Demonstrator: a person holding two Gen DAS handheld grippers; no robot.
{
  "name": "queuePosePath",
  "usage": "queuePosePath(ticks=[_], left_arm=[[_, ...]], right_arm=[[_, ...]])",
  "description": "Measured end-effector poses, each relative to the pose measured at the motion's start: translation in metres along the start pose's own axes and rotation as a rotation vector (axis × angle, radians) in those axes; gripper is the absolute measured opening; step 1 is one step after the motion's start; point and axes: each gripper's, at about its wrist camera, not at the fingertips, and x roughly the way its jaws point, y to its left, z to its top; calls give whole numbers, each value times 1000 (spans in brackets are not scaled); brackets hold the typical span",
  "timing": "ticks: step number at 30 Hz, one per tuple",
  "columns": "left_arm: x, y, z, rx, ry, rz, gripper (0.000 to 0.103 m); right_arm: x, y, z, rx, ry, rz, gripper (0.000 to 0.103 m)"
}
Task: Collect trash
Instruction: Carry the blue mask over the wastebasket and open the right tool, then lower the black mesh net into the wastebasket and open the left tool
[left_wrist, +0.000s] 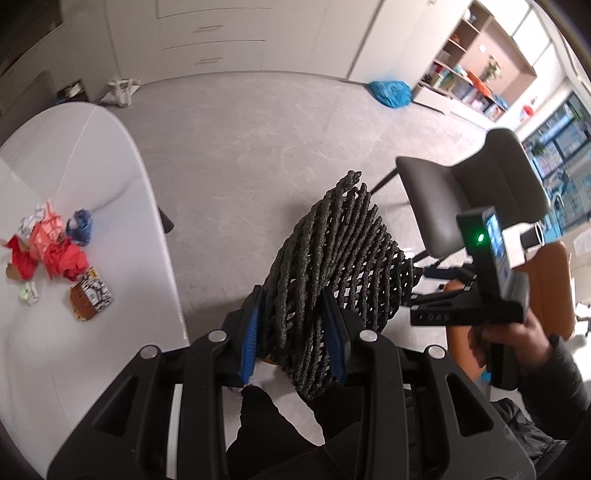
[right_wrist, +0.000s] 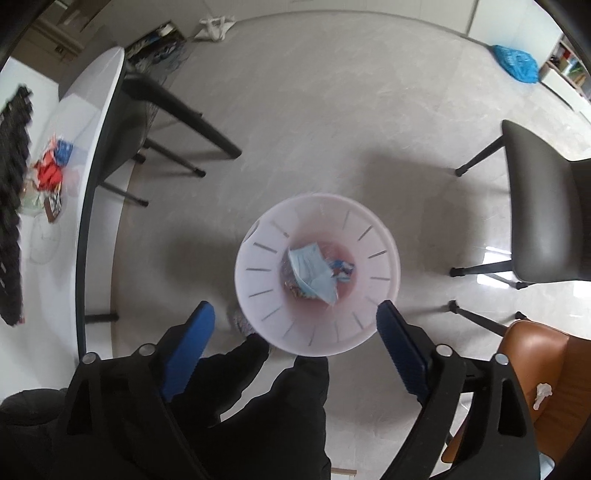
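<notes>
My left gripper (left_wrist: 293, 325) is shut on a dark woven mat (left_wrist: 332, 254) and holds it tilted in the air beside the white table (left_wrist: 122, 173). A heap of crumpled red, pink and blue trash (left_wrist: 55, 243) and a small patterned carton (left_wrist: 90, 295) lie on the table. My right gripper (right_wrist: 295, 332) is open and empty, hovering above a white bin (right_wrist: 317, 273) on the floor. The bin holds a blue face mask (right_wrist: 314, 269) and wrappers. The right gripper also shows in the left wrist view (left_wrist: 417, 295), next to the mat's far side.
A grey chair (right_wrist: 546, 210) stands right of the bin, and an orange chair (right_wrist: 535, 373) near right. A dark chair (right_wrist: 136, 122) is tucked under the table. A blue bag (left_wrist: 389, 92) and a white bag (left_wrist: 122, 90) lie on the far floor by the cabinets.
</notes>
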Motion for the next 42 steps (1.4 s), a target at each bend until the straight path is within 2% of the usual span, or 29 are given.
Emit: queuePosePath(ticks=[6,13,17,20,24,33,36,42], left_arm=[[10,-23,4,65,26,-29,31],[29,-57,12,173,67,-62,33],[34,-74,13,220,67,-60,66],[31,-84,12,257,56,-57,79],[27,-91,11,280,47,-60,84],[21,-85,11,251,30,-53,86],[16,-73,11,207,17,-32,90],[-21,-31,8,68,-88,57,95]], right_arm=[[-24,-18,1,58,-46,-10,96],[-39,-44,-1,100,-88,-67,97],[-45,-58,-3,131,-103,-87,97],[-48,-66,-6,154,-114,-93,97],[-49,-69,-8,164,-115,-96,97],[-52,-58,-5,143,-118,-91,97],[-55,-47,0,127,-134,-76,97],[-63,5,20,53,-184,15,98]])
